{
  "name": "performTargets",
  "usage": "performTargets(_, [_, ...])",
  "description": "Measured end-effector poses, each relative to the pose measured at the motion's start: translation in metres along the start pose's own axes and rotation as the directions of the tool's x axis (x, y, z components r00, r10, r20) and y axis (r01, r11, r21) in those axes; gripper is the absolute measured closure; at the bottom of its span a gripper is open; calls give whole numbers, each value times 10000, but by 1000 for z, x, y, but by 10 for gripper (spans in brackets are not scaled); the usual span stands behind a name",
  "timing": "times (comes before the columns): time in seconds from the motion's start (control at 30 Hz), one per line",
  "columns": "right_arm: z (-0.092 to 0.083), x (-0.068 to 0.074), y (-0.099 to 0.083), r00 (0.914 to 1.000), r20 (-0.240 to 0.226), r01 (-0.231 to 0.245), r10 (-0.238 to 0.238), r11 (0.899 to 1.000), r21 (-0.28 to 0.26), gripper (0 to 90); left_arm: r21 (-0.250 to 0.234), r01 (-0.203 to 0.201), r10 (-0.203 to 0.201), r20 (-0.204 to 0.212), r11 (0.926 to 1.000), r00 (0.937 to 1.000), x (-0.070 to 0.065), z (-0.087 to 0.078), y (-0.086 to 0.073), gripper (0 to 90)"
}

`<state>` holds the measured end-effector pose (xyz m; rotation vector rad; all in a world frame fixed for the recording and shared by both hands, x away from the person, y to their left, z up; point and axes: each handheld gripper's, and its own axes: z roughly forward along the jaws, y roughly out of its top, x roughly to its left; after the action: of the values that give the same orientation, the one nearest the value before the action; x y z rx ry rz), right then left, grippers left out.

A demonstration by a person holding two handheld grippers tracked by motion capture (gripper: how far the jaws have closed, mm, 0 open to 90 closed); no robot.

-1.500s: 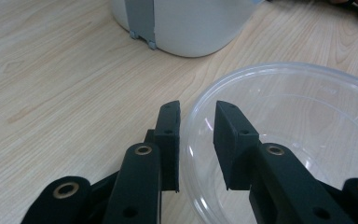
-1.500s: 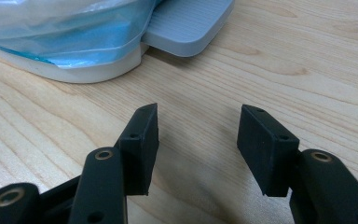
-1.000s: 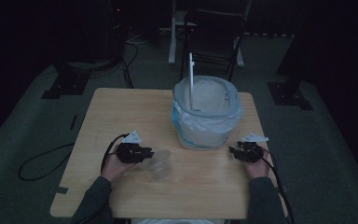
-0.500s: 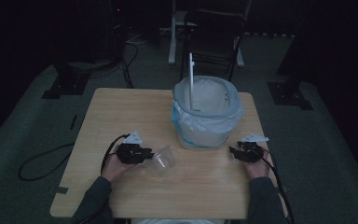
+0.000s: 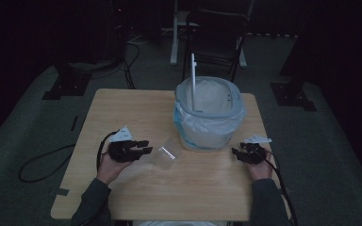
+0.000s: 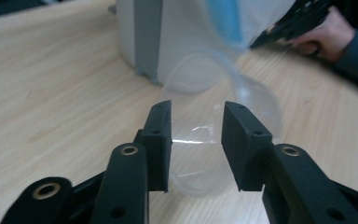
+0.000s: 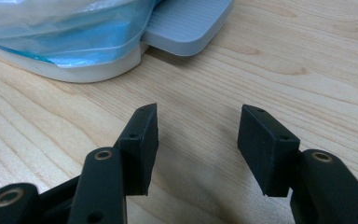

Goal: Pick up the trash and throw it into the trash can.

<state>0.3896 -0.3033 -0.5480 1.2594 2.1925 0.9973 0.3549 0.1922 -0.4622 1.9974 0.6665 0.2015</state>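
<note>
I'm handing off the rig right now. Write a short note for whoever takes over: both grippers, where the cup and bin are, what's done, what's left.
Left gripper: jaws have just been opening; the clear plastic cup sits between them, and whether the pads touch it can't be told.
Right gripper: open, nothing between its jaws, low over the table beside the bin's base.
Lined waste bin: stands mid-table, lid up.
Done: cup reached.
Left: probably regrip the cup and drop it in the bin.
</note>
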Motion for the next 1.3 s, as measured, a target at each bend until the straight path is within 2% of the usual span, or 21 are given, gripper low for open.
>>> performTargets(0.17, [0, 0, 0, 10000, 4, 3, -3, 10000, -4, 470, 499, -383, 377, 134, 9980, 9992, -8, 14, 2, 588])
performTargets(0.3, [0, 0, 0, 10000, -8, -10, 10, 10000, 1, 469, 1053, -537, 544, -40, 9930, 9985, -5, 31, -1, 588])
performTargets(0.47, [0, -1, 0, 10000, -28, -28, 28, 10000, 19, 467, 1373, -706, 718, -40, 9880, 9974, -4, 44, -1, 606])
performTargets(0.73, [0, -1, 0, 10000, -26, -28, 28, 10000, 19, 466, 1485, -869, 907, -191, 9851, 9957, -5, 46, -1, 702])
performTargets(0.77, [0, -1, 0, 10000, -24, -27, 27, 10000, 21, 466, 1482, -960, 1017, -311, 9843, 9943, -7, 47, 0, 702])
performTargets(1.1, [0, -1, 0, 10000, -44, -65, 65, 10000, 38, 463, 1228, -1267, 1319, -352, 9843, 9906, -13, 46, 5, 822])
performTargets(1.3, [0, -1, 0, 10000, -59, -74, 74, 10000, 32, 462, 1047, -1199, 1245, -378, 9872, 9915, -13, 39, 7, 841])
